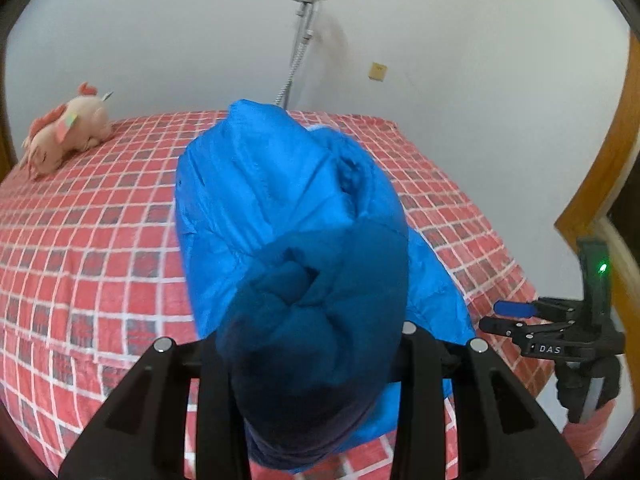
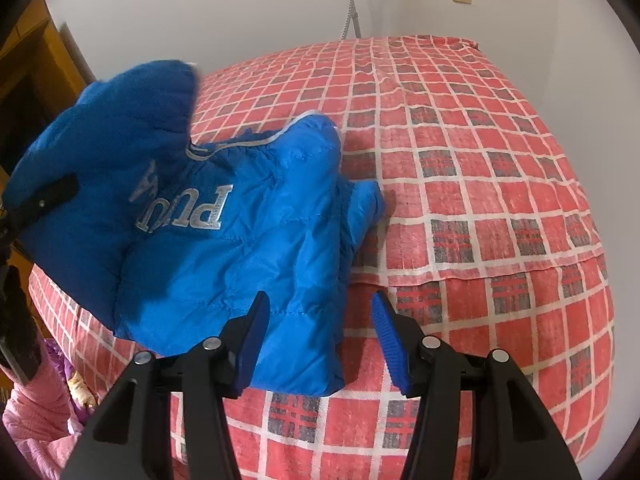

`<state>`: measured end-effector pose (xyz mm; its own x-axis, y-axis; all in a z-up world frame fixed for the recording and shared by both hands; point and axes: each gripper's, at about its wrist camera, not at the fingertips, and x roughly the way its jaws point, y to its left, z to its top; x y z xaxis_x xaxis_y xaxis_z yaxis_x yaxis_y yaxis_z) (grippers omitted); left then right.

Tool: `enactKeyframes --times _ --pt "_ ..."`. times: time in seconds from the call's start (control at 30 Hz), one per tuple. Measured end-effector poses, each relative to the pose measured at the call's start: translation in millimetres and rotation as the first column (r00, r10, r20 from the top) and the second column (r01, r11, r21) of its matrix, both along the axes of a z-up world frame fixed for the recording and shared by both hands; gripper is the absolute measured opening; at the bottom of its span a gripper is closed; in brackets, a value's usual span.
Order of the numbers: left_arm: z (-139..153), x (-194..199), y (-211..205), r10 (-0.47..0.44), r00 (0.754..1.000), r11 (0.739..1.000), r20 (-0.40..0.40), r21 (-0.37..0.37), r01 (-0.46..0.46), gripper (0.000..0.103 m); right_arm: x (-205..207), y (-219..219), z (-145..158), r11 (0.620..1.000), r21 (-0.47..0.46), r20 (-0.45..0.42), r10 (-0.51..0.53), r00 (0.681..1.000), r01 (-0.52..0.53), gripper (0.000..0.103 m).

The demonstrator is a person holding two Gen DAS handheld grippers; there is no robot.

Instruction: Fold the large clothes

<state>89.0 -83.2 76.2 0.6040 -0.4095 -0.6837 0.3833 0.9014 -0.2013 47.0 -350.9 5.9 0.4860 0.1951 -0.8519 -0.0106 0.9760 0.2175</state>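
A blue padded jacket (image 1: 280,184) with silver lettering lies on the red checked bed (image 1: 80,240). My left gripper (image 1: 316,344) is shut on a bunched fold of the jacket, which covers its fingers and is lifted off the bed. In the right wrist view the jacket (image 2: 248,232) lies near the bed's front left, its left part raised by the left gripper (image 2: 44,200). My right gripper (image 2: 320,320) is open, its blue pads either side of the jacket's near edge, with nothing gripped. It also shows in the left wrist view (image 1: 516,316).
A pink plush toy (image 1: 64,136) lies at the bed's (image 2: 480,160) far left corner. A metal pole (image 1: 298,44) leans on the white wall behind. A wooden door frame (image 1: 608,152) stands at the right. Pink cloth (image 2: 36,412) lies beside the bed.
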Motion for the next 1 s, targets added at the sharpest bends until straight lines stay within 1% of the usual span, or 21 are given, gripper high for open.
enactKeyframes --times 0.13,0.23,0.37,0.43,0.63,0.77,0.83,0.9,0.93,1.0 --pt "-11.8 0.6 -34.8 -0.046 0.999 0.997 -0.026 0.056 0.048 0.034 -0.1 -1.6 -2.8 1.000 0.001 -0.008 -0.002 1.000 0.002 0.054" --pt "-27.4 1.5 -55.3 -0.077 0.996 0.992 -0.047 0.099 0.081 0.035 0.5 -3.0 -6.5 1.000 0.005 -0.017 -0.006 1.000 0.006 0.054" --pt "-51.6 5.5 -71.3 -0.111 0.990 0.984 -0.092 0.131 0.122 0.035 2.0 -2.1 -13.3 1.000 0.010 -0.034 -0.002 0.999 0.002 0.054" --pt "-59.2 6.0 -76.7 -0.121 0.988 0.980 -0.099 0.147 0.135 0.036 3.0 -1.0 -17.0 1.000 0.011 -0.042 0.001 0.999 -0.001 0.054" --pt "-77.0 6.3 -82.6 -0.139 0.984 0.975 -0.110 0.157 0.155 0.036 6.3 1.0 -26.9 1.000 0.019 -0.067 0.005 0.998 -0.004 0.054" --pt "-75.5 6.5 -83.3 -0.141 0.983 0.977 -0.114 0.146 0.157 0.037 6.5 2.4 -24.7 1.000 0.017 -0.062 0.002 0.998 -0.001 0.054" --pt "-70.8 3.0 -82.0 -0.151 0.983 0.976 -0.109 0.143 0.166 0.038 6.0 2.9 -21.2 1.000 0.015 -0.055 0.003 0.998 -0.002 0.054" --pt "-62.9 -2.8 -79.1 -0.167 0.980 0.975 -0.108 0.128 0.180 0.045 5.8 2.6 -16.0 1.000 0.012 -0.044 0.001 0.999 0.000 0.054" --pt "-58.3 -6.4 -77.1 -0.180 0.978 0.975 -0.106 0.110 0.191 0.052 6.5 1.7 -14.1 1.000 0.012 -0.039 -0.001 0.999 0.002 0.054" --pt "-45.8 -18.1 -72.3 -0.226 0.970 0.971 -0.094 0.058 0.232 0.069 8.1 -0.4 -7.8 1.000 0.014 -0.027 -0.007 1.000 0.007 0.054"
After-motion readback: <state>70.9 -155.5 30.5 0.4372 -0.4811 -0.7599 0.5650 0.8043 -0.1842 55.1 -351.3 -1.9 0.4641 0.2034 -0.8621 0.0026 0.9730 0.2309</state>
